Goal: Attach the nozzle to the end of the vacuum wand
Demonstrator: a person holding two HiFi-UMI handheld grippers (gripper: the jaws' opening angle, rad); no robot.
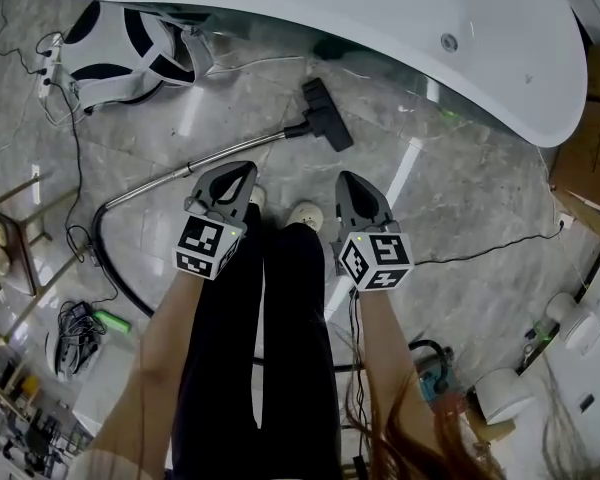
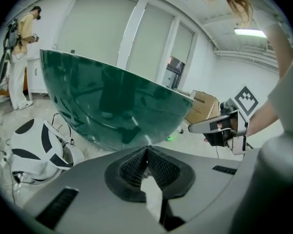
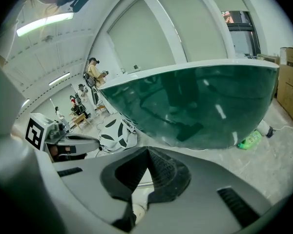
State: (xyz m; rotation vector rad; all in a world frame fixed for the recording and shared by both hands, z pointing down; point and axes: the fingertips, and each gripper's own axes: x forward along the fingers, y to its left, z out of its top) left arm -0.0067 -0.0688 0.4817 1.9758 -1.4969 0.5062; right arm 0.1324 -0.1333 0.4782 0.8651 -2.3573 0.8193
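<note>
Left gripper (image 1: 240, 173) and right gripper (image 1: 347, 180) are both closed and empty. On the floor at 12 o'clock from them, the nozzle (image 1: 327, 115) appears already seated on the vacuum wand (image 1: 210, 163). Attachment looks complete, so you need only check the joint.

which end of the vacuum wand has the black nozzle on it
The far end beside the white bathtub, where the black nozzle sits; the other end joins the black hose.
</note>
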